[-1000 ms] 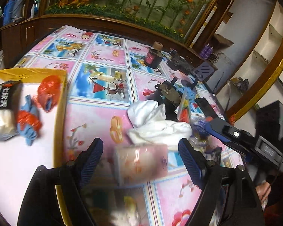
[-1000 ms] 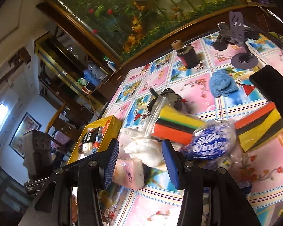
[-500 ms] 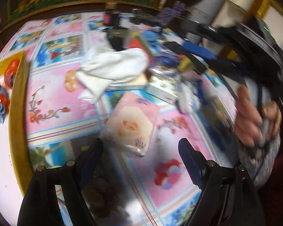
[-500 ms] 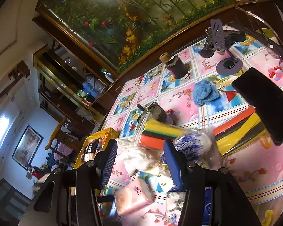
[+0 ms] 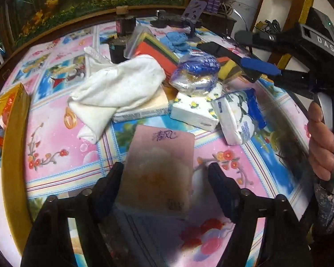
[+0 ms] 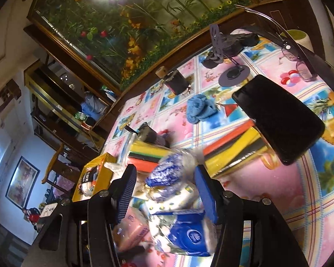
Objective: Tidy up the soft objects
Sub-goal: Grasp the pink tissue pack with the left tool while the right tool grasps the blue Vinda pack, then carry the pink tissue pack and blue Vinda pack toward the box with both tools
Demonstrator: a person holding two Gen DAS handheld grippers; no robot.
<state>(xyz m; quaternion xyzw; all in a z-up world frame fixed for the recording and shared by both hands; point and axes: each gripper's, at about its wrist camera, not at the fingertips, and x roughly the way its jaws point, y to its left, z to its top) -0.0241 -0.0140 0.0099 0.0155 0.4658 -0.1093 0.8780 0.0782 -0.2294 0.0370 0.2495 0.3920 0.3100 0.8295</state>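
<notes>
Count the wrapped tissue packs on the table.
4: pink pack between the left gripper's fingers, beige pack under the white cloth, yellow-flowered pack, blue pack. More may be hidden.

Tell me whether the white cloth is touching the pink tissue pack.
Apart. The left wrist view shows tablecloth between the white cloth and the pink tissue pack.

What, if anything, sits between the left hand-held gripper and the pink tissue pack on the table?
Nothing visible does. The flat pink plastic-wrapped tissue pack already lies between the open fingers of the left hand-held gripper, whose jaws have just been closing. The crumpled white cloth and the other tissue packs lie beyond it, clear of the fingers.
</notes>
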